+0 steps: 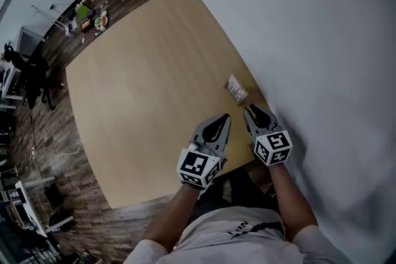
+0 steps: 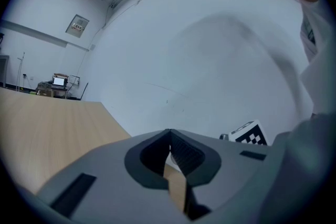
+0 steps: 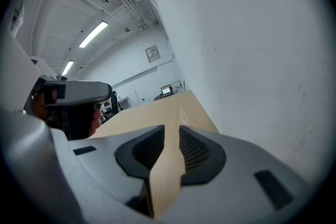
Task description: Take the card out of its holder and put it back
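By the tabletop's right edge, the card holder is lying just ahead of the slightly parted right claw; the left claw is sitting clenched, empty.

**Pale wooden table, one small thing on it**

A light wooden table stands with one edge against the white wall. The card holder lies on its top, just beside the wall. Dark plank floor borders the sides away from the wall.
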Demonstrator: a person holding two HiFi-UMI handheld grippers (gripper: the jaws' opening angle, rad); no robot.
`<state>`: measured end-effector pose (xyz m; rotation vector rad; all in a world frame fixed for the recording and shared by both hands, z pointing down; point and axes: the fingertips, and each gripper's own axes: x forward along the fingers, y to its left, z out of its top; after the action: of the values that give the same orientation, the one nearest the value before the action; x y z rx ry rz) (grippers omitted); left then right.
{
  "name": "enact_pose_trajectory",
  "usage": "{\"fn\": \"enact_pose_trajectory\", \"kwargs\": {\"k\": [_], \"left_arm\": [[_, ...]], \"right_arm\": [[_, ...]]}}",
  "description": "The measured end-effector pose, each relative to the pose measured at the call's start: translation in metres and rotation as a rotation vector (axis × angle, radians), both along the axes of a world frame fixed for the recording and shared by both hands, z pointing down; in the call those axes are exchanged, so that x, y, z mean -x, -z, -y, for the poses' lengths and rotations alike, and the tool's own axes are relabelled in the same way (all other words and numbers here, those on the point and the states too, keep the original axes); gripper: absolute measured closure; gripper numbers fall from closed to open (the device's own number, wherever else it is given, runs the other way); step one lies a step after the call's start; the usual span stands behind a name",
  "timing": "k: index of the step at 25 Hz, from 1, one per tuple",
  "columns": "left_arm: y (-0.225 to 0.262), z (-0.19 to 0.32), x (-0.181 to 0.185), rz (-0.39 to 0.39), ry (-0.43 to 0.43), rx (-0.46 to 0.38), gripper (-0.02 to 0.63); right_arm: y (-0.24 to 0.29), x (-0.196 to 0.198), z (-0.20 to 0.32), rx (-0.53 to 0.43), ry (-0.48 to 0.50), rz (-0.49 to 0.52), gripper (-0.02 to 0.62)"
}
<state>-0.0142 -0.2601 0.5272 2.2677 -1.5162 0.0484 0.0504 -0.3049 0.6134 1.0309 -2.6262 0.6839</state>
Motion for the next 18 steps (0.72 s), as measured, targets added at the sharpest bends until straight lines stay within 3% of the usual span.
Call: {"fn": "enact_pose_trajectory", "kwargs": {"k": [11, 18], "left_arm": [[-0.028, 0.003, 0.016, 0.005, 0.031, 0.059, 0.592], [-0.043, 0.007, 0.019, 0.000, 0.038, 0.085, 0.592]], "right_arm": [[-0.060, 0.018, 0.034, 0.052, 0.000, -0.069, 0.511], [-0.064, 0.025, 0.046, -0.009, 0.016, -0.100, 0.522]]}}
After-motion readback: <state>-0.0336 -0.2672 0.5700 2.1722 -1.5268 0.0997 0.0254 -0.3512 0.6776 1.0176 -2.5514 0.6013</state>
